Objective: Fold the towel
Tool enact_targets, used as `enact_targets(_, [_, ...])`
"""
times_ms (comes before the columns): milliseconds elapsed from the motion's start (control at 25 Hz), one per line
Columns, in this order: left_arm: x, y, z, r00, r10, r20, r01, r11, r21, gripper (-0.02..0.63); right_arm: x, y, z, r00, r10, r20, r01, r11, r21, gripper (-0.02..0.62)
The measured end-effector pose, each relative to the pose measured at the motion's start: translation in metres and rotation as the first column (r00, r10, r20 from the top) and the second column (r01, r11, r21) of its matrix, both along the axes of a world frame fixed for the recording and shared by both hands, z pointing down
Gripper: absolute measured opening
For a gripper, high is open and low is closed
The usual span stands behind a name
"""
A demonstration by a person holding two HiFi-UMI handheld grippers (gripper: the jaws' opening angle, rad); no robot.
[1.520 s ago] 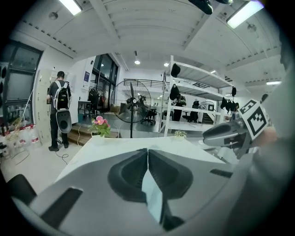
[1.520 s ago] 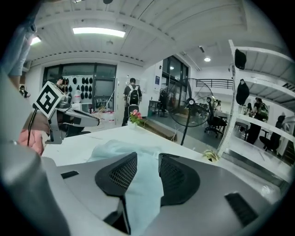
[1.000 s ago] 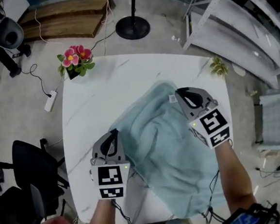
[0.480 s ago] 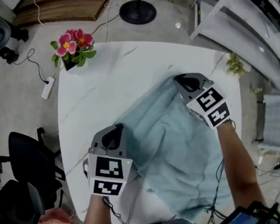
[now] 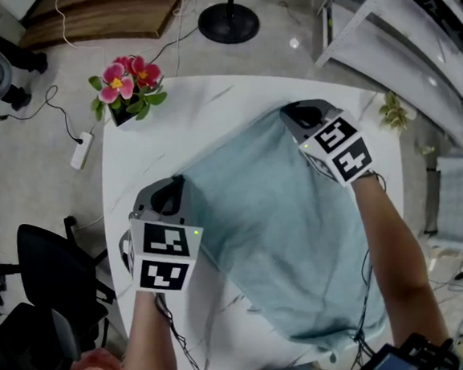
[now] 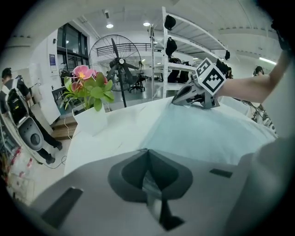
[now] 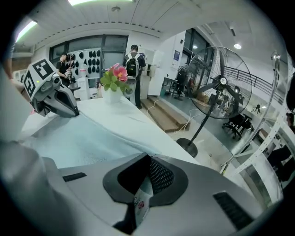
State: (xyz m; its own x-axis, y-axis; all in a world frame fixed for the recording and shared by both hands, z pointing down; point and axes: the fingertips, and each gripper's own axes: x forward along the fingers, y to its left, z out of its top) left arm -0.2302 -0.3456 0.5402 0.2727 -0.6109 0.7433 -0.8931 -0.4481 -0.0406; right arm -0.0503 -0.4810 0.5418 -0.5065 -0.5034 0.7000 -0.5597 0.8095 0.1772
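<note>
Since 1 second before, the 2 grippers were moved apart and away from the person, and the towel (image 5: 293,239) was pulled from a bumpy heap into a flat sheet. Nearest, the towel's low end was left hanging over the near edge of the white table (image 5: 177,120). A little further out, the left gripper (image 5: 168,195) was clamped tight on 1 corner of the towel, with a thin bit of cloth pinched in its closed jaws. Further still, the right gripper (image 5: 302,116) was clamped on the far corner, where a small white tag (image 7: 140,203) was caught too. The 2 corners were held well apart, most likely so the edge between them was kept tight and the wrinkles were pulled out before folding. No fold was seen yet. At the table's far left corner, a pot of pink flowers (image 5: 126,89) was standing clear of the towel. Beyond the table, a round black stand base (image 5: 229,23) was seen on the floor.
</note>
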Motion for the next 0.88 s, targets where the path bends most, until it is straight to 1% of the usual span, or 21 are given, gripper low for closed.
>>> enact_targets(120, [-0.01, -0.014, 0.0, 1.0, -0.027, 0.008, 0.027, 0.999, 0.019, 0.009, -0.009, -0.016, 0.001, 1.0, -0.003, 0.006, 0.003, 1.0, -0.007, 0.015])
enact_targets(240, [-0.014, -0.023, -0.001, 0.998, -0.065, -0.016, 0.066, 0.997, 0.037, 0.009, -0.013, -0.025, 0.0, 1.0, 0.001, 0.02, -0.001, 1.0, -0.007, 0.018])
enact_targets(320, [-0.016, -0.023, -0.005, 0.994, -0.1, -0.047, 0.102, 0.994, 0.047, 0.009, -0.015, -0.023, -0.006, 0.999, 0.01, 0.041, -0.009, 1.0, -0.011, 0.053])
enact_targets(360, [-0.017, -0.022, -0.009, 0.991, -0.116, -0.059, 0.12, 0.991, 0.059, 0.009, -0.017, -0.019, -0.011, 0.998, 0.013, 0.06, -0.012, 1.0, -0.017, 0.086])
enact_targets(440, [-0.019, -0.015, -0.02, 0.989, -0.136, -0.065, 0.142, 0.985, 0.095, 0.011, -0.019, -0.007, -0.024, 0.994, 0.02, 0.11, -0.017, 0.999, -0.03, 0.137])
enact_targets(520, [-0.019, -0.004, -0.031, 0.988, -0.143, -0.06, 0.149, 0.981, 0.124, 0.012, -0.019, 0.008, -0.042, 0.985, 0.035, 0.167, -0.028, 0.999, -0.045, 0.155])
enact_targets(640, [-0.019, 0.017, -0.046, 0.985, -0.155, -0.072, 0.164, 0.976, 0.144, 0.017, -0.014, 0.037, -0.067, 0.967, 0.063, 0.246, -0.048, 0.997, -0.066, 0.161])
enact_targets(720, [-0.016, 0.032, -0.06, 0.984, -0.161, -0.074, 0.171, 0.972, 0.159, 0.061, -0.006, 0.06, -0.081, 0.962, 0.061, 0.267, -0.045, 0.997, -0.066, 0.161])
enact_targets(800, [-0.008, 0.049, -0.078, 0.986, -0.152, -0.073, 0.163, 0.97, 0.179, 0.066, 0.008, 0.083, -0.096, 0.959, 0.055, 0.279, -0.041, 0.998, -0.054, 0.161])
enact_targets(880, [0.006, 0.07, -0.1, 0.987, -0.138, -0.086, 0.153, 0.965, 0.211, 0.066, 0.025, 0.109, -0.114, 0.952, 0.059, 0.302, -0.048, 0.998, -0.043, 0.16])
